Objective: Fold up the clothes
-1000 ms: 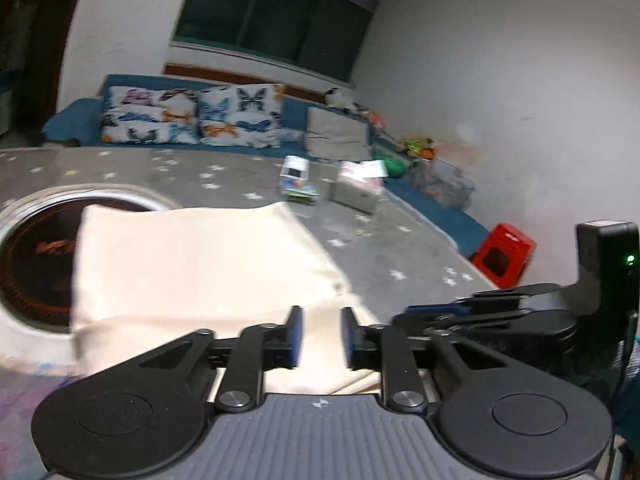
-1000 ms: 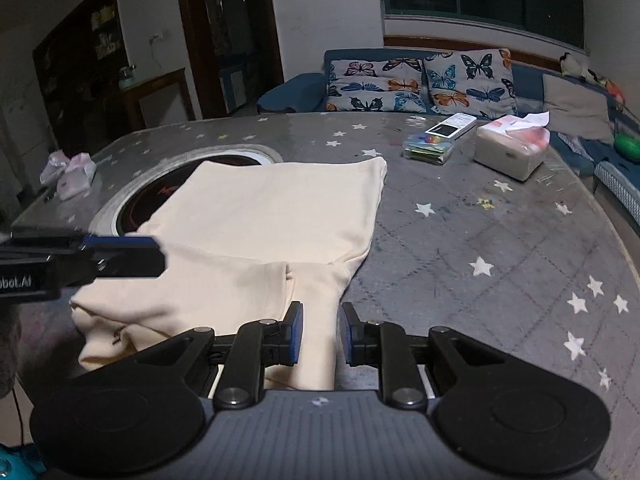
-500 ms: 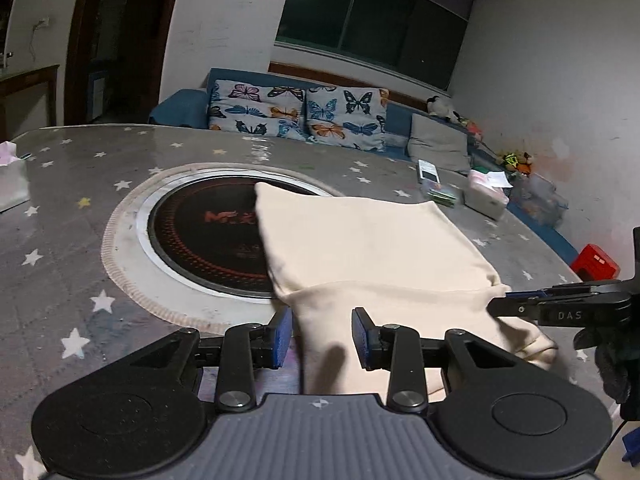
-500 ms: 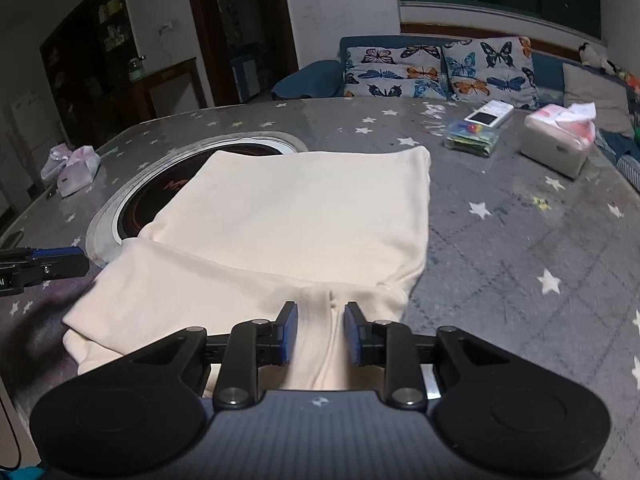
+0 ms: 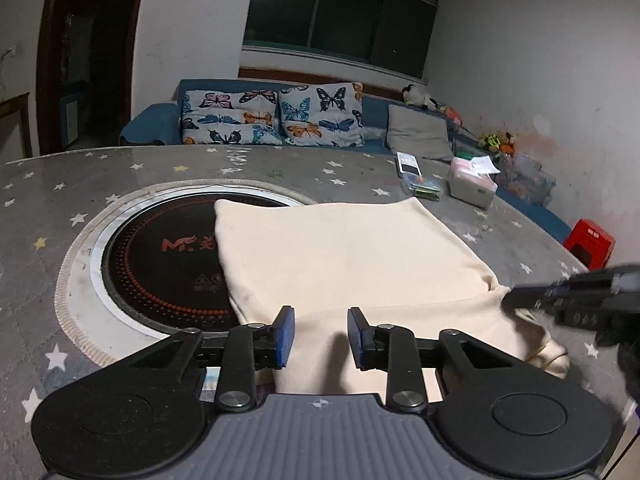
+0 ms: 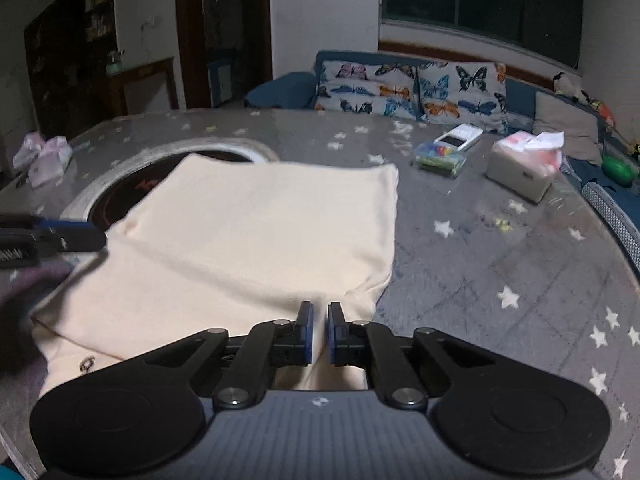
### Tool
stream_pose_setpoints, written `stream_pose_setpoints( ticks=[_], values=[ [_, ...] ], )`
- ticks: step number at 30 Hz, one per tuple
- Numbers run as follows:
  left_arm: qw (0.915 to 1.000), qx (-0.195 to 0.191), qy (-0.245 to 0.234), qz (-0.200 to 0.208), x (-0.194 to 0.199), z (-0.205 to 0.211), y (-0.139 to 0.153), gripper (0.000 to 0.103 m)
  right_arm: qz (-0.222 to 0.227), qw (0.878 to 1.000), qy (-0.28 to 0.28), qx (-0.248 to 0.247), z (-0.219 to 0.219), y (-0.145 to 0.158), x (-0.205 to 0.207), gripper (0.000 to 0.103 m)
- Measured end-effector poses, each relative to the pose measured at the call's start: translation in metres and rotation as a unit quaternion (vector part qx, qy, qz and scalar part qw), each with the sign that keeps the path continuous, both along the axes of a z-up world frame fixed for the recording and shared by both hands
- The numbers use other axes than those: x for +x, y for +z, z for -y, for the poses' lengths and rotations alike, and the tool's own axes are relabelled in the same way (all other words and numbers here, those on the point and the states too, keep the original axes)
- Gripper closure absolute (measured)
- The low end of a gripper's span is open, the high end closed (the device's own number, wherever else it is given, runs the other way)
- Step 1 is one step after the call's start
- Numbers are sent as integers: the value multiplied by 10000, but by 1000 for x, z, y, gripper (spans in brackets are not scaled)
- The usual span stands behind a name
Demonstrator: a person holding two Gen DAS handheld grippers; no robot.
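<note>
A cream garment [image 5: 340, 248] lies folded on the grey star-patterned table [image 5: 400, 168], its left part over the round cooktop. My left gripper [image 5: 320, 320] hovers at the garment's near edge. Its jaws are closing, still apart, with a fold of the cloth between them and the pads not pressing it. In the right wrist view the same garment [image 6: 260, 232] fills the middle, and my right gripper [image 6: 319, 320] is shut on its near right edge. Each gripper shows in the other's view: the right gripper [image 5: 560, 292] at the garment's right corner, the left gripper [image 6: 60, 236] at its left side.
A round black cooktop [image 5: 160, 264] is sunk into the table. At the far right stand a white tissue box [image 6: 520, 168] and a small plastic box [image 6: 440, 158]. A pink packet [image 6: 44, 156] lies far left. A red stool [image 5: 590, 240] and a sofa [image 5: 160, 132] are beyond.
The right jaws have closed on the garment's near edge. The left gripper has swung round to the near left edge, opened a little, then narrowed again.
</note>
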State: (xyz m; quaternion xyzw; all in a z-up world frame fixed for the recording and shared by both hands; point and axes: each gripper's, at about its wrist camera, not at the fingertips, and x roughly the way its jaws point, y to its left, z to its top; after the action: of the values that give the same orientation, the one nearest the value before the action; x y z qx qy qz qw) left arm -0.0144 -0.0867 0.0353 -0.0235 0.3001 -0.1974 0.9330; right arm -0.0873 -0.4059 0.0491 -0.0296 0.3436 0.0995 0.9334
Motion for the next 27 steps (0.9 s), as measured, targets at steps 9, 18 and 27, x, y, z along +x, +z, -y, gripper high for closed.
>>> stream_pose_setpoints(
  ticks=[9,18,27],
  values=[
    [9996,250,-77,-104,14,8,-16,75,0,9983,565,126,-6,0,8,95],
    [9988,251,-426,52,-12,8,-2,76,-100,9958,902,-108,-9,5,-13,90],
    [9897,662,-1266,121,-53,38,-15,76,-167,9926,1183,-211,-21,-2,-35,84]
  ],
)
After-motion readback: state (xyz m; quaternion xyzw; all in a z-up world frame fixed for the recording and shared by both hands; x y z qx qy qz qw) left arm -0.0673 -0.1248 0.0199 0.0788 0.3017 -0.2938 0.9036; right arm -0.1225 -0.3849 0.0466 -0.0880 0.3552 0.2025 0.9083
